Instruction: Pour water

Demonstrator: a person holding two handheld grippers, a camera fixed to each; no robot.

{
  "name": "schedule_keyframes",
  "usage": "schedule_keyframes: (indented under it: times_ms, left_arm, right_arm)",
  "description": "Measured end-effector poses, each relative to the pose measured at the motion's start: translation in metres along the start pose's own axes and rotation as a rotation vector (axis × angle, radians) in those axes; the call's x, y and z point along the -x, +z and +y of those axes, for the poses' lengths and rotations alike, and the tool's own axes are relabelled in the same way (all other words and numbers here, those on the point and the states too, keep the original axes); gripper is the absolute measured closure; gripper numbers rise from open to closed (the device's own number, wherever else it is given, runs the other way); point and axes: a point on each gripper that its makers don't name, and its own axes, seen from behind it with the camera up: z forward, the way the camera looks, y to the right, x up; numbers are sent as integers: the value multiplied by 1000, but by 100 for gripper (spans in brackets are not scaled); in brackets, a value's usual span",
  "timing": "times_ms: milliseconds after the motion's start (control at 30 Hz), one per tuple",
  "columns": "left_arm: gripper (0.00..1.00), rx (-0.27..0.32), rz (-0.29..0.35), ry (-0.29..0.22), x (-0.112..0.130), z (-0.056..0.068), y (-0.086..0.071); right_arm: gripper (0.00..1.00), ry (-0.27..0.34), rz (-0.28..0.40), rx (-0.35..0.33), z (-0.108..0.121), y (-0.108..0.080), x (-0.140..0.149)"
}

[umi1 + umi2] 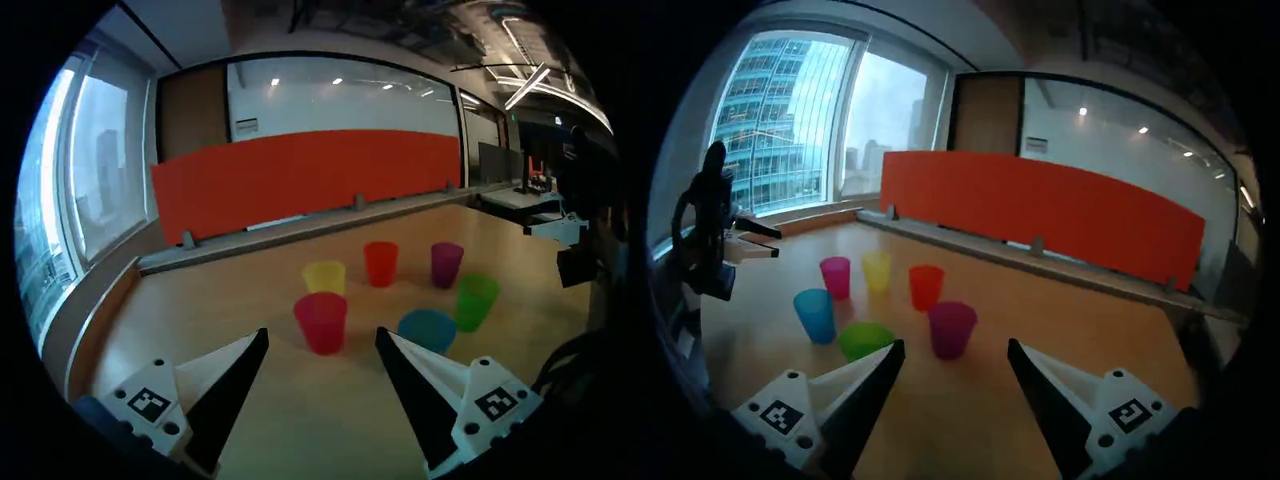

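**A:** So, how are the left tongs [321, 331] standing?

**B:** They are gaping wide and gripping nothing. Both fingers are hovering over the desk [320, 432], just short of the pink cup [321, 308].

**A:** And the right tongs [956, 342]?

**B:** Those are gaping just as wide, also holding nothing, and they are facing the same cluster from the opposite side.

**A:** Where are the others sitting?

**B:** All six are standing upright in a loose group on the desk, in front of the orange partition [304, 180]. In the left gripper view, the yellow cup [324, 278] is sitting just behind the pink one. The orange cup [381, 263] and purple cup [446, 265] are standing farther back. The green cup [476, 301] and blue cup [432, 324] are sitting off to the right, the blue one peeking out beside the right-hand finger.

**A:** And in the right gripper view?

**B:** The purple cup is standing nearest, between the fingertips.

**A:** Is any of them holding water?

**B:** I am struggling to see inside, so I cannot tell.
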Motion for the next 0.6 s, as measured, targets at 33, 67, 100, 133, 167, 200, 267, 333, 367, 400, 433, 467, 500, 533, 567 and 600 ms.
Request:
schedule_keyframes:
  times_ms: [33,67,100,133,167,200,267,333,367,400,433,467,500,533,567,600]
  left_arm:
    - [0,-10,16,-4,-4,-2,-1]
    - [0,-21,32,-8,-8,-4,-2]
    - [0,-32,49,-10,-12,-6,-4]
    - [0,-42,64,-11,-16,-7,-5]
    - [0,-51,79,-12,-19,-9,-7]
    - [0,-62,97,-12,-24,-10,-9]
    - [0,-82,132,-10,-32,-13,-13]
    - [0,-102,165,-8,-39,-16,-16]
    - [0,-111,180,-7,-42,-17,-18]
    - [0,-122,195,-8,-46,-18,-19]
    - [0,-132,207,-10,-48,-20,-21]
    - [0,-142,219,-12,-51,-21,-23]
    - [0,-153,233,-16,-54,-23,-24]
    - [0,-162,245,-21,-56,-24,-26]
    - [0,-172,257,-26,-58,-26,-28]
    - [0,-184,269,-31,-60,-27,-29]
  right_arm:
    - [0,2,16,17,3,-1,-4]
    - [0,3,33,34,6,-2,-7]
    - [0,6,51,53,10,-3,-11]
    - [0,10,66,70,13,-3,-15]
    - [0,14,81,88,17,-4,-19]
    - [0,20,99,107,21,-6,-23]
    - [0,33,131,142,28,-8,-31]
    - [0,48,166,182,35,-12,-39]
    - [0,56,182,201,39,-14,-42]
    - [0,64,200,222,43,-16,-46]
    - [0,70,215,240,47,-18,-48]
    - [0,76,229,258,50,-20,-50]
    - [0,83,243,277,54,-23,-53]
    - [0,88,254,291,56,-24,-54]
    - [0,93,264,304,58,-26,-56]
    - [0,100,275,318,60,-28,-57]
